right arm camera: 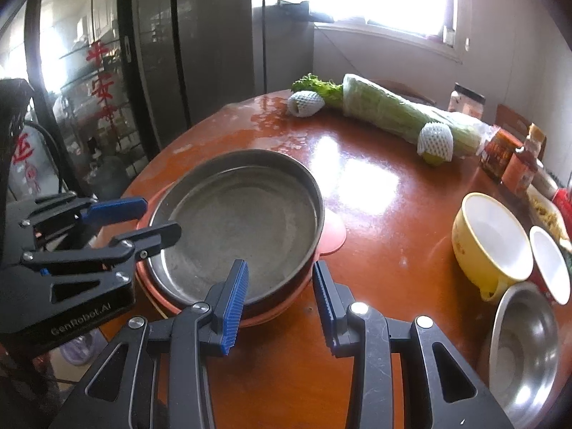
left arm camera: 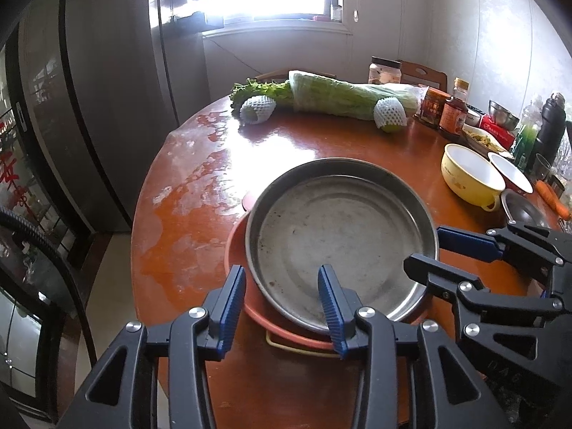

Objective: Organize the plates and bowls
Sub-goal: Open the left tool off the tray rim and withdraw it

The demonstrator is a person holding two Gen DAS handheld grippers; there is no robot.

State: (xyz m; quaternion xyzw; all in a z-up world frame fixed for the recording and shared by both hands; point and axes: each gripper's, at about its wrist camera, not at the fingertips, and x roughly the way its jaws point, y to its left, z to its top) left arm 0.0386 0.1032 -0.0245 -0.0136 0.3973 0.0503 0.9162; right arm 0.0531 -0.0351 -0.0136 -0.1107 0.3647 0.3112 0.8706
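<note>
I see a round wooden table (left arm camera: 321, 143) with a glossy red-brown top, worn pale and patchy toward its far left edge. Near the front edge sits a shallow round steel pan (left arm camera: 339, 236), dull grey and scuffed inside, with a low upright wall. It rests inside a wider salmon-coloured plastic dish (left arm camera: 234, 250), whose rim peeks out around it.

My left gripper (left arm camera: 282, 304) has black arms and ribbed blue pads. Its jaws straddle the pan's near rim: one pad stands inside the pan, the other outside over the plastic rim. Clear space shows between the pads and the wall, so they stand apart, gripping nothing.

My right gripper (right arm camera: 280, 304) straddles the same pan on its opposite near side, one pad inside, one outside over the table. The pads stand clear of the wall here too, loosely parted and holding nothing.

To the right, well apart from the pan, a yellow ceramic bowl (right arm camera: 489, 243) with a white inside and a small handle sits touching a smaller white-lined bowl with a red outside (right arm camera: 550, 264). Just in front of them lies a shiny steel bowl (right arm camera: 522, 350). At the far side lies a long wrapped cabbage (left arm camera: 343, 96) and leafy greens.
</note>
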